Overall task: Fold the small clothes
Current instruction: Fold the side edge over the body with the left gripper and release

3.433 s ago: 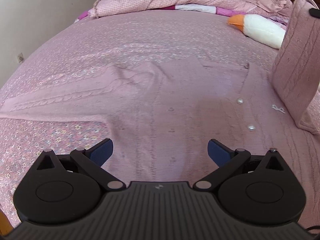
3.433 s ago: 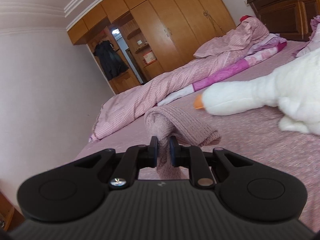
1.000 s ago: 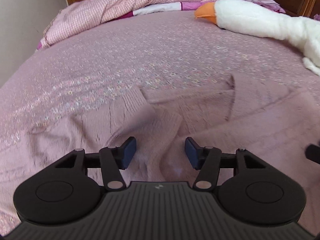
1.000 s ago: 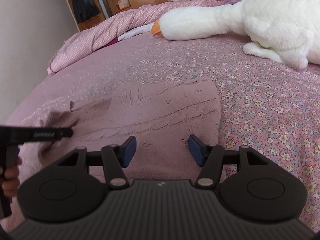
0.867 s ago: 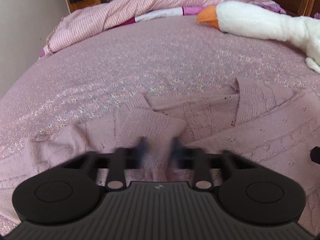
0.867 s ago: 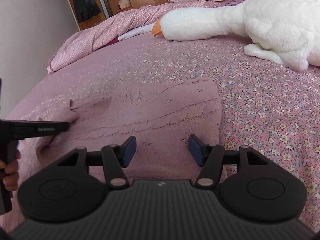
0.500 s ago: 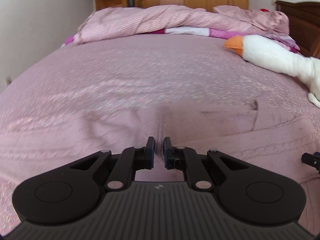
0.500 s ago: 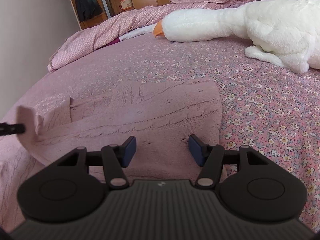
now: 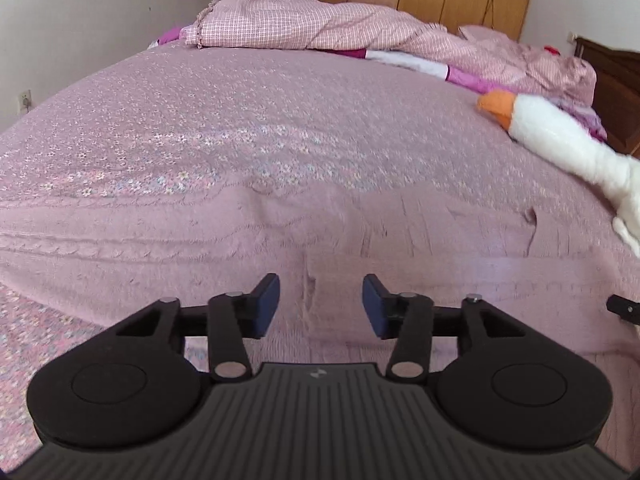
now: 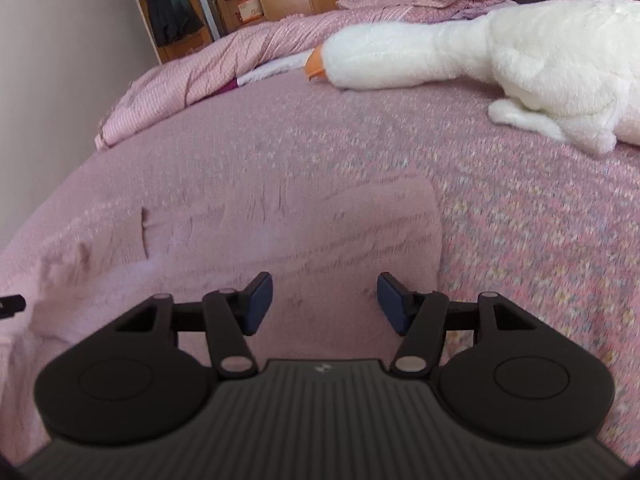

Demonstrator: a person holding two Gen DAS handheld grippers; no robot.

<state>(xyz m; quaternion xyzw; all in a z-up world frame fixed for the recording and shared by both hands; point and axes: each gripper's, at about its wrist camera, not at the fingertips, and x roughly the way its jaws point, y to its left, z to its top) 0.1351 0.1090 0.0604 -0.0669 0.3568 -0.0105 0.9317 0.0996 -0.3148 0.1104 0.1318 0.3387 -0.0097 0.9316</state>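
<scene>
I am looking down at a pale pink cable-knit cardigan [image 9: 400, 248] lying flat on the pink floral bedspread [image 9: 240, 120]. Its right half is lying folded over the body; I judge the long left sleeve, stretching away to the left, is waiting to be folded. My left gripper [image 9: 320, 304] is hovering just above the knit, jaws apart and empty. My right gripper [image 10: 325, 300] is likewise hovering spread wide, gripping nothing, over the folded right part.
</scene>
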